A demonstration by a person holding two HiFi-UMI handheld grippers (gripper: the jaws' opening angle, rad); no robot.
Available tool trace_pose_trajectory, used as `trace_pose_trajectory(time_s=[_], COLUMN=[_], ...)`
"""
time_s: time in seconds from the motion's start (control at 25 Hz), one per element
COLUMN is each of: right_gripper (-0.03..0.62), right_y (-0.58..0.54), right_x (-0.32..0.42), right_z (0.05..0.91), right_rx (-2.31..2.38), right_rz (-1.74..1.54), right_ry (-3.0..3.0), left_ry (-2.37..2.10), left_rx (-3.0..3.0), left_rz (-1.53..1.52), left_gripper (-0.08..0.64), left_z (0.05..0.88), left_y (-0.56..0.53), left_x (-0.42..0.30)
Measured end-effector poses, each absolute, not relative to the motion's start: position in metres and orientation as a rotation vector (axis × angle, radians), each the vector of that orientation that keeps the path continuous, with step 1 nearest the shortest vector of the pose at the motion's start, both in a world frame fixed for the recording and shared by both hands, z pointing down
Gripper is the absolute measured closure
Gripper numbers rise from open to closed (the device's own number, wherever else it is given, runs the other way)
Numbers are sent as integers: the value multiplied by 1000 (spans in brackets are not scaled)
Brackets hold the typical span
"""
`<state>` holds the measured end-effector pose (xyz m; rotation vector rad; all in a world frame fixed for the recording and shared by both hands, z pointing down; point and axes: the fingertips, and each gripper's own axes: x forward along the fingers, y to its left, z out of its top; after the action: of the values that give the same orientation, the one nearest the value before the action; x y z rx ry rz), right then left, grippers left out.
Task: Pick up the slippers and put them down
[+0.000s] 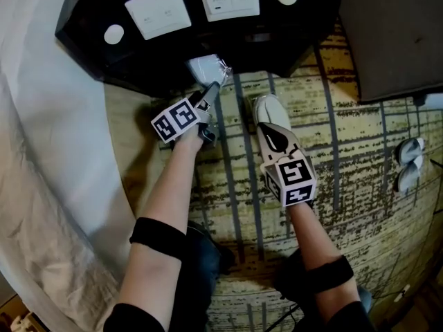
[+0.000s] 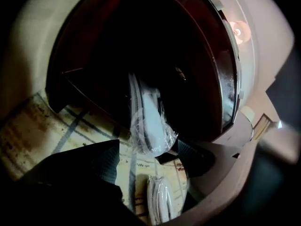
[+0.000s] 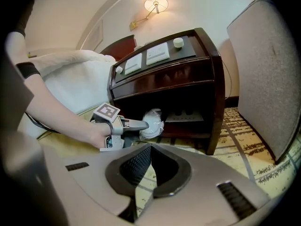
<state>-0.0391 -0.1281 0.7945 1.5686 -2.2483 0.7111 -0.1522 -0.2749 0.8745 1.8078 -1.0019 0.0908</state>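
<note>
Squarely between the wide-spread jaw tips of the left gripper (image 2: pixel 146 146), the plastic-wrapped slippers (image 2: pixel 149 119).

The patterned carpet (image 1: pixel 360 206) bore a dark nightstand (image 1: pixel 86 23), wrapped slippers (image 1: pixel 206 68) at its base, and a second slipper pair (image 1: pixel 410 163) well apart.

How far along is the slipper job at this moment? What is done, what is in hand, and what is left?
Looks done: one pair of slippers lies on the carpet beside the chair. In hand: nothing is gripped. The left tongs stand open at the wrapped slippers by the nightstand; the right tongs are shut and empty. Left: unclear whether that pack was set down or awaits pickup.
</note>
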Motion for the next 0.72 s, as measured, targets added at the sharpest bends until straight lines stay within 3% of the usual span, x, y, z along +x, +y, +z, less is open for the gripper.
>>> trace_pose_trajectory(time_s=[0.24,0.48,0.6,0.72], right_gripper=[588,589,589,589], right_y=[-132,-128,-128,-129], right_x=[-36,-37,-40,-38], right_z=[790,798,800,802], right_rx=[1580,1578,1568,1573], right_rz=[699,726,723,723], right_ry=[-2261,-2255,-2259,-2258], left_ry=[-993,-936,-908,-884], left_rx=[1767,1771,1777,1799], left_rz=[23,21,22,11], left_gripper=[141,154,250,402], left_z=[880,883,883,878], left_y=[-294,-298,-297,-298], left_x=[-148,-142,-139,-136])
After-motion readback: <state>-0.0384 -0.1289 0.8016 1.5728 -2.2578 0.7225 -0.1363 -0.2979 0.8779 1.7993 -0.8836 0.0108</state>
